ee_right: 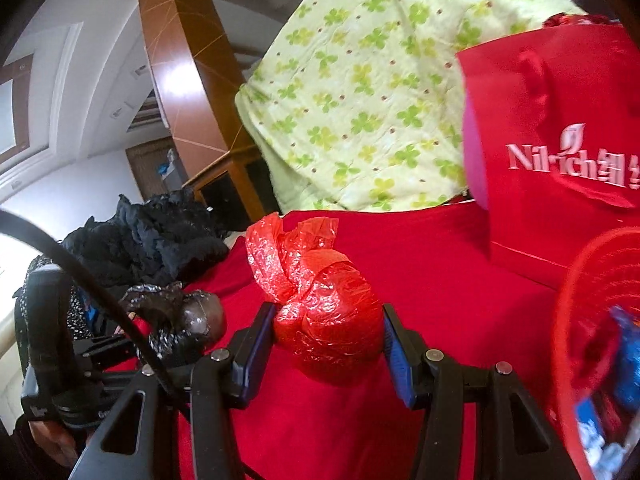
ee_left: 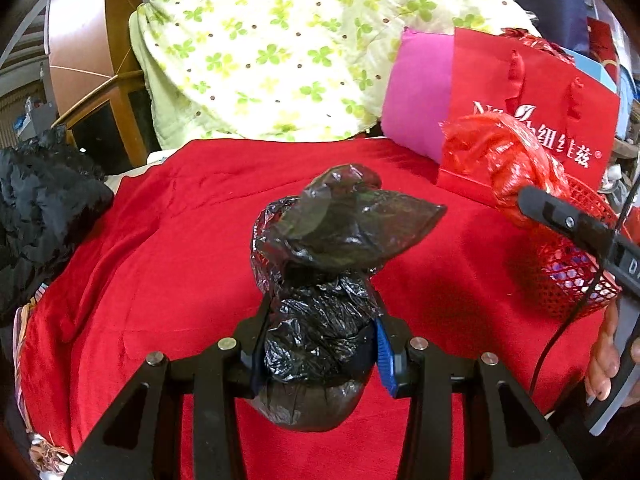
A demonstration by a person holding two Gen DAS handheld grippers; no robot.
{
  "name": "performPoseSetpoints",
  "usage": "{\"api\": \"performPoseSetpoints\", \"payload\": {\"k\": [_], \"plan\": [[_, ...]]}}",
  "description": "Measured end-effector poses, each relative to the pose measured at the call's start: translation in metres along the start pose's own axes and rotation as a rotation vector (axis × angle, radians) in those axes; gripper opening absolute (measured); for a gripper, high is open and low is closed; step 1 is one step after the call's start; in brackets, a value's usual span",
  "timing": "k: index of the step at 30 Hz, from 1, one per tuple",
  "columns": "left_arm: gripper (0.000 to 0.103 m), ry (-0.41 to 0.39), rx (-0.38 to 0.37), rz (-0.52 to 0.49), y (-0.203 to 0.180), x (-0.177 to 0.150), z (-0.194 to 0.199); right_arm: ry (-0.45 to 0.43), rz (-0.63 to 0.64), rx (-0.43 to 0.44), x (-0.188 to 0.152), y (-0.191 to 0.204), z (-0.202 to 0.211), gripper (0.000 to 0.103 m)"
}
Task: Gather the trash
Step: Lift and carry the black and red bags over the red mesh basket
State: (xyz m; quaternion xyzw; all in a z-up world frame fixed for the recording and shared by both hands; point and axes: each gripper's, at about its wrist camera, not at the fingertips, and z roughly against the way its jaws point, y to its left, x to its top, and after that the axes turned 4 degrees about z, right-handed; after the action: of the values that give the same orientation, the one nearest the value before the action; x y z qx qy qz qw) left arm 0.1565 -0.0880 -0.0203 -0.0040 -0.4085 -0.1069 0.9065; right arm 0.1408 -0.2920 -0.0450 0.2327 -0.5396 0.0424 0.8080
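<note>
Left gripper (ee_left: 318, 344) is clamped on a knotted black bag (ee_left: 320, 280): both pads press into the crumpled plastic at its middle, a rounded lump bulging below the fingers and the loose tied top flaring out above them. Held this way, the bag hangs over the red blanket (ee_left: 160, 240), which serves as the landmark for everything else.

Right gripper (ee_right: 328, 344) is clamped on a knotted red bag (ee_right: 324, 320), a blue pad on either side of its round body and its twisted ends sticking up to the left of the knot. This bag is also over the blanket, nearer the right edge.

At the blanket's right edge stands a red mesh basket (ee_left: 576, 276); in the left wrist view the red bag is just above and beside its rim. Behind the basket, at the blanket's far right corner, a red paper bag (ee_left: 532, 92) stands upright, with a pink pillow (ee_left: 416, 96) touching its left side. A green clover-print quilt (ee_left: 280, 40) is heaped beyond the blanket's far edge. Dark crumpled cloth (ee_left: 44, 208) lies off its left side.
</note>
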Motion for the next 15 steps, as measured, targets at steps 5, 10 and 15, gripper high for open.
{"api": "performPoseSetpoints", "payload": {"k": [5, 10, 15], "plan": [[0.045, -0.005, -0.009, -0.017, -0.007, -0.001, 0.007, -0.026, -0.005, -0.022, -0.007, -0.007, 0.022, 0.055], [0.045, -0.008, -0.016, -0.033, -0.014, 0.001, 0.012, -0.040, -0.019, -0.039, -0.014, -0.012, 0.039, 0.055], [0.045, -0.009, -0.024, -0.053, -0.020, 0.000, 0.017, -0.056, -0.023, -0.047, -0.019, -0.011, 0.053, 0.055]]}}
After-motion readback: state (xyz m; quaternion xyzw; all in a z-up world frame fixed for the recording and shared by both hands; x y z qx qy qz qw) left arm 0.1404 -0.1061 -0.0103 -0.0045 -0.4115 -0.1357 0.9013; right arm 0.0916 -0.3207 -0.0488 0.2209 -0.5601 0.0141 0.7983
